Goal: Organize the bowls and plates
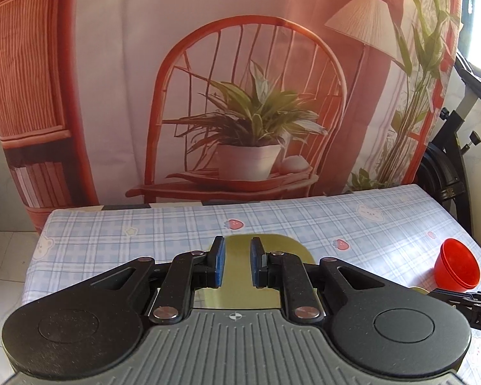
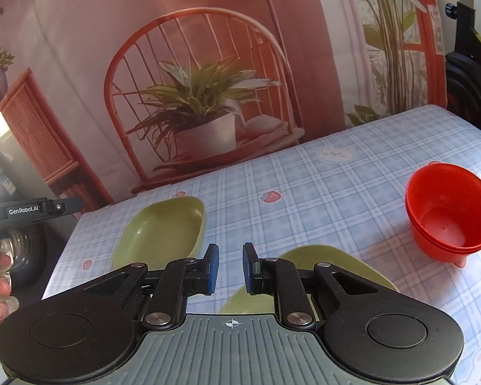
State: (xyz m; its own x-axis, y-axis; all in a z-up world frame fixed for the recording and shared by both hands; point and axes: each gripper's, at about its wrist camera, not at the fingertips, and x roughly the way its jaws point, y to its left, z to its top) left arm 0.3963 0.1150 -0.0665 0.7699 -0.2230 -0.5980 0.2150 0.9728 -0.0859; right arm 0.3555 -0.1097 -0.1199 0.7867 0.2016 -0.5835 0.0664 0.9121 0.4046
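Observation:
Two olive-green plates lie on the checked tablecloth. In the right wrist view one green plate lies at the left, and a second green plate lies under and just right of my open, empty right gripper. Stacked red bowls stand at the right. In the left wrist view my left gripper is open and empty, hovering above a green plate. The red bowls show at the right edge there.
The table carries a blue plaid cloth with bears and strawberries. A printed backdrop hangs behind the far edge. A black exercise machine stands off the right end. The left gripper's body shows at the left.

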